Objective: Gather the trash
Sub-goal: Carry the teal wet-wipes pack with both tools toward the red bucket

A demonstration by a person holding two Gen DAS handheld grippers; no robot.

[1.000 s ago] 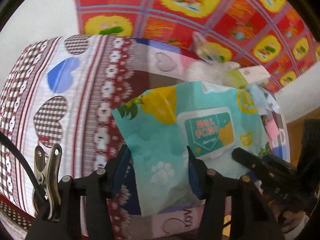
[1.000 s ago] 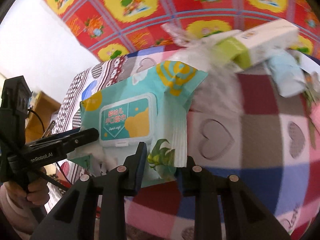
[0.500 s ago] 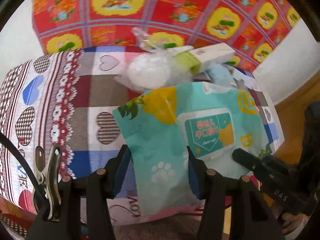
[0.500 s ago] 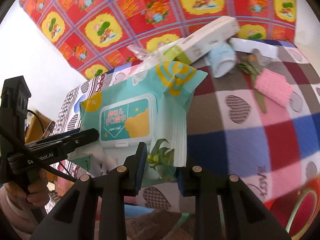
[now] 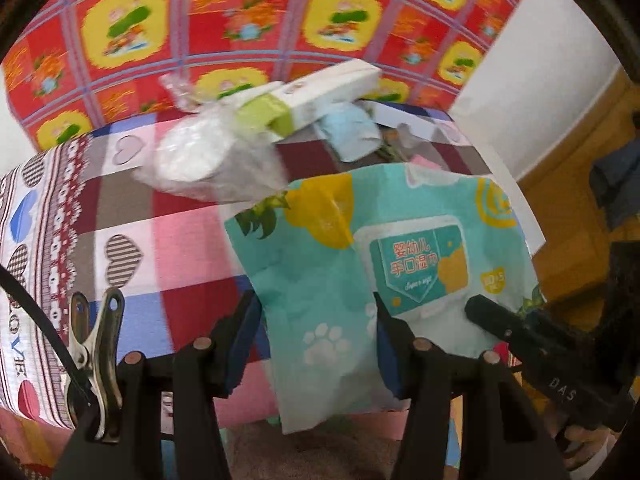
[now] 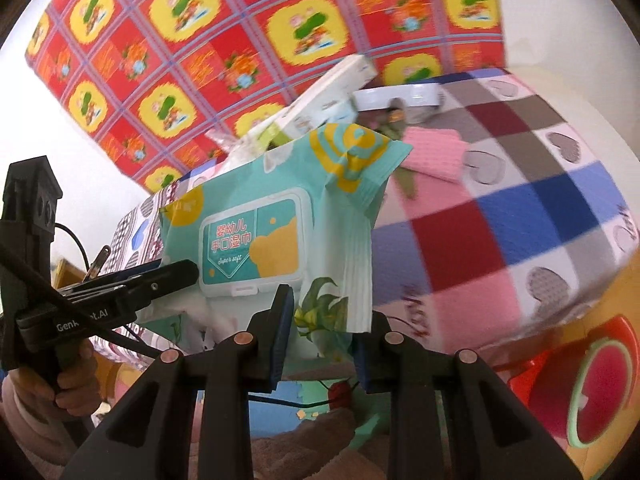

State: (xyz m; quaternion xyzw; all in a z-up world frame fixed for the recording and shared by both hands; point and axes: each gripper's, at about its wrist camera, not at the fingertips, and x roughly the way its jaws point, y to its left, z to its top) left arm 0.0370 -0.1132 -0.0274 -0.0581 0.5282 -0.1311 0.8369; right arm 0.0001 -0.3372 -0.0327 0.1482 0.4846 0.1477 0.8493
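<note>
A red-and-yellow patterned hanging (image 5: 248, 36) backs a table under a checked heart-print tablecloth (image 5: 132, 216), where a clear plastic bag (image 5: 208, 160), a white-and-green carton (image 5: 312, 92) and a pink cloth (image 6: 434, 152) lie near one another. Lifted clear above the cloth's near edge is the teal wet-wipes pack (image 5: 360, 272), gripped by both tools: the left gripper (image 5: 316, 344) stands about half open, pads pressed on the lower end, the right gripper (image 6: 320, 332) narrower, pinching the side seam. Judged step: carrying collected trash away; next requires a bin, none visible.

Home: heart-patterned tablecloth (image 5: 168, 240), household clutter
</note>
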